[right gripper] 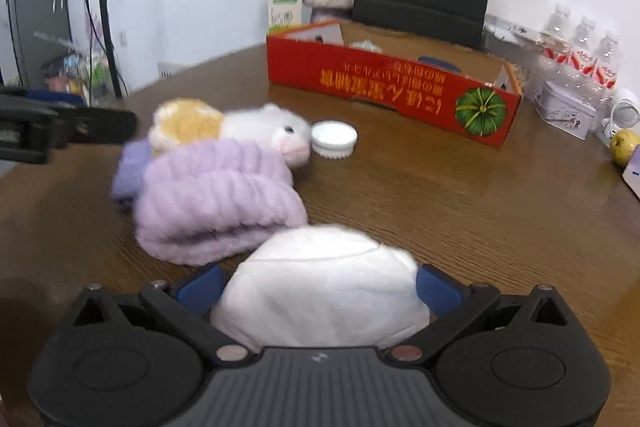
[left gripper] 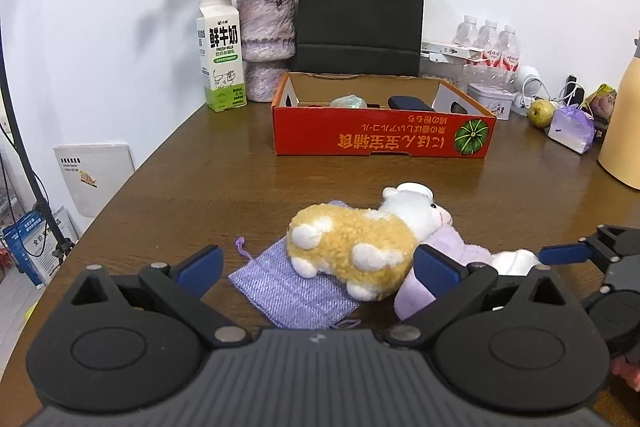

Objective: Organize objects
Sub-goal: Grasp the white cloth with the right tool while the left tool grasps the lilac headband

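A yellow-and-white plush sheep [left gripper: 360, 247] lies on its side on a lavender pouch [left gripper: 288, 283], on the wooden table [left gripper: 200, 187]. My left gripper [left gripper: 318, 267] is open and the sheep's rear lies between its fingers. A fluffy purple cloth [right gripper: 216, 195] rests against the sheep [right gripper: 224, 127]. A white face mask [right gripper: 320, 287] lies between the wide-apart fingers of my right gripper [right gripper: 319, 287], which is open. A white round lid [right gripper: 334, 139] sits by the sheep's nose. The red cardboard box [left gripper: 380, 135] stands behind and holds a few items.
Along the back wall stand a milk carton [left gripper: 220, 55], a vase of dried roses [left gripper: 266, 39] and a black paper bag [left gripper: 360, 15]. Water bottles [left gripper: 488, 43], a tin [left gripper: 490, 99], a green fruit [left gripper: 540, 113] and a yellow jug [left gripper: 624, 131] crowd the right side.
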### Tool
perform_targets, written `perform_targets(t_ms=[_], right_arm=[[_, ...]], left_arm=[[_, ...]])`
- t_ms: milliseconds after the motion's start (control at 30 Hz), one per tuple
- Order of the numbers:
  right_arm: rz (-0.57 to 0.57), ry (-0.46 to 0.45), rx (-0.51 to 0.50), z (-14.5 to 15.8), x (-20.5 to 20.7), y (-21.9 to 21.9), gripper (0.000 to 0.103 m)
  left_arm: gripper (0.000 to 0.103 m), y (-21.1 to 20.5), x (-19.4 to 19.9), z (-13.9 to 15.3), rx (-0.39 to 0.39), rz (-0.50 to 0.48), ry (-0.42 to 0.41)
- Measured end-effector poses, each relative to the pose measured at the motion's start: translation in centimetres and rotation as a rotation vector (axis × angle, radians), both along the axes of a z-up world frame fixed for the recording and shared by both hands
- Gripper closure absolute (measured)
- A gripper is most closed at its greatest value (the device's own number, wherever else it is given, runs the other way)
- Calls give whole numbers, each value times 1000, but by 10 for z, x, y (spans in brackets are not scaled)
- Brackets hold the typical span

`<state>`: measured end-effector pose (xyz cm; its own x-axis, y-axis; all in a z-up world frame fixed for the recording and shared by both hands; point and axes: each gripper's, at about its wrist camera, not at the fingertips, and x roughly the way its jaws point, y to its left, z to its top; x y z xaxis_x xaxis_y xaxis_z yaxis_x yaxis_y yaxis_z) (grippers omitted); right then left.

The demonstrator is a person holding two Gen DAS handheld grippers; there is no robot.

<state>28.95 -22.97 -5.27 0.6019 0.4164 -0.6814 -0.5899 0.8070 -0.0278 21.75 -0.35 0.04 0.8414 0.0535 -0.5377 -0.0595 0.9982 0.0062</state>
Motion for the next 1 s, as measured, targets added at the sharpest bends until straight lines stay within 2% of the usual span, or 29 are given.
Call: perform_targets(t_ms=[167, 367, 433, 600, 633, 833, 933, 1000], right_arm=[[27, -32, 49, -7, 3, -10, 0], [26, -29, 57, -6, 3, -12, 0], [8, -37, 64, -5, 2, -15, 9], [-21, -48, 77, -3, 0, -21, 22], [-31, -54, 78, -3, -1, -22, 31], [-82, -70, 107, -1, -3, -34, 65], [-102, -89, 119, 1, -6, -38, 74], [-112, -108, 126, 3, -8, -40, 76]], left_arm=[[0, -4, -1, -1, 1, -6, 8], [0, -7, -2, -3, 0, -4, 15], [0, -8, -3, -3, 0, -1, 16], [0, -11, -3, -5, 1, -1, 24], [0, -12, -3, -6, 1, -2, 26], [0, -21, -3, -10, 0, -29, 34], [0, -28, -1, -14, 0, -51, 46], [0, -34, 1, -16, 3, -64, 51]])
